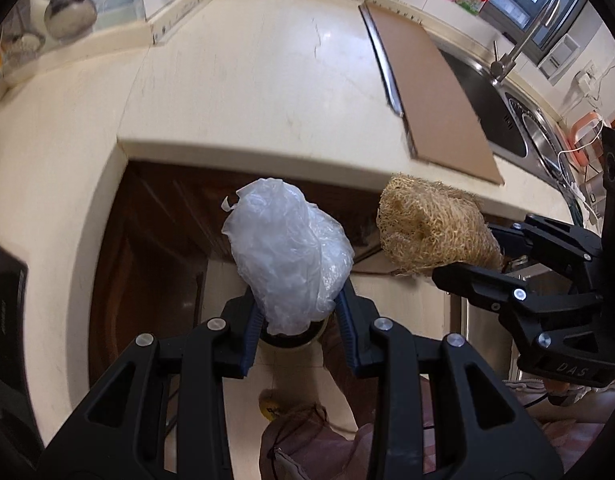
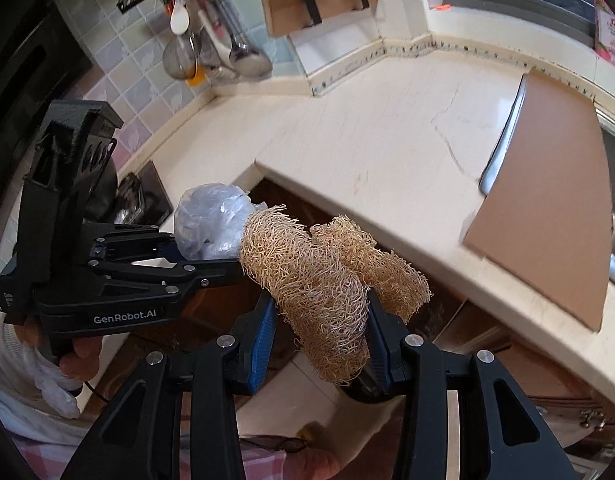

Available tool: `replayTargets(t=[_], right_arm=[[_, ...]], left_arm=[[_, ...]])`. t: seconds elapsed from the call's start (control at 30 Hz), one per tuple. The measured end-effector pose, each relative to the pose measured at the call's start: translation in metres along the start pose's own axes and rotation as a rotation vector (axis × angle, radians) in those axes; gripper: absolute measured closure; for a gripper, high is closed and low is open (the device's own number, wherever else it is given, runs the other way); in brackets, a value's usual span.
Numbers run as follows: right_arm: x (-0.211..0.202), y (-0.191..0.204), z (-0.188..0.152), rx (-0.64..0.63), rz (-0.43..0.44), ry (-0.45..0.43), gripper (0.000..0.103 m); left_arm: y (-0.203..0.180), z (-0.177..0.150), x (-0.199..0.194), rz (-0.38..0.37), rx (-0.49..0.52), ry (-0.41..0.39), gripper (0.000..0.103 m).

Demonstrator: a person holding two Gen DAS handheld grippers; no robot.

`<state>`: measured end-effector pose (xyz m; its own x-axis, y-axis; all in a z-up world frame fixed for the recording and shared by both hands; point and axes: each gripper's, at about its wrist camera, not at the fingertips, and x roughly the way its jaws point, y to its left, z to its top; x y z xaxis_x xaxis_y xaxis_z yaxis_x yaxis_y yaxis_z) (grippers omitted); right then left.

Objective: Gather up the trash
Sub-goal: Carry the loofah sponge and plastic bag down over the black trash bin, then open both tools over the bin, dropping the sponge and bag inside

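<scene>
Both tongs hover side by side off the front edge of the cream counter point(image 1: 267, 80), above the floor and dark cabinet doors. The left tongs point(image 1: 299, 312) clamp a crumpled clear plastic bag point(image 1: 285, 252), which bulges up from the pads toward the counter. The right tongs point(image 2: 319, 328) pinch a tan loofah scrubber point(image 2: 323, 276); its long axis runs up and left, its tip near the bag.

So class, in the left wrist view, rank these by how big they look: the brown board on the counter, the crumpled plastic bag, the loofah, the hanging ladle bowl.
1. Brown board
2. Plastic bag, though nearness to the camera inflates it
3. Loofah
4. Ladle bowl
</scene>
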<state>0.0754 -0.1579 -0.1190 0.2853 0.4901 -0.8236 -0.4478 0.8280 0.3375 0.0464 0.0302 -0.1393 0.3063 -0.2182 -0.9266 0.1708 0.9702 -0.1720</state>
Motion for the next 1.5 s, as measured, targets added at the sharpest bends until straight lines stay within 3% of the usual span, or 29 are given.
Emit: replayTargets(t=[0.2,0.5,0.83,1.1,1.2,1.33,1.5], right_arm=[[0.035,-0.001,-0.027,-0.002,-0.022,0.061,0.062],[0.116,-0.025,-0.076,0.024,-0.05,0.168,0.062],[0.246,-0.079,-0.131,0.095,-0.036,0.291,0.061],[0.354,-0.125,-0.17,0.177,-0.049,0.383,0.058],[0.381,-0.14,-0.183,0.195,-0.058,0.408,0.054],[0.408,-0.155,-0.202,0.229,-0.072,0.436,0.05],[0.41,-0.167,-0.218,0.267,-0.073,0.439,0.046]], left_arm=[[0.006,-0.026,0.039,0.004,-0.017,0.053,0.073],[0.021,-0.065,0.134,0.006,-0.066,0.156,0.073],[0.055,-0.108,0.279,-0.012,-0.194,0.302,0.073],[0.077,-0.132,0.367,-0.031,-0.259,0.352,0.071],[0.086,-0.133,0.388,-0.038,-0.269,0.374,0.064],[0.089,-0.14,0.41,-0.011,-0.273,0.405,0.042],[0.087,-0.152,0.414,0.018,-0.248,0.423,0.041]])
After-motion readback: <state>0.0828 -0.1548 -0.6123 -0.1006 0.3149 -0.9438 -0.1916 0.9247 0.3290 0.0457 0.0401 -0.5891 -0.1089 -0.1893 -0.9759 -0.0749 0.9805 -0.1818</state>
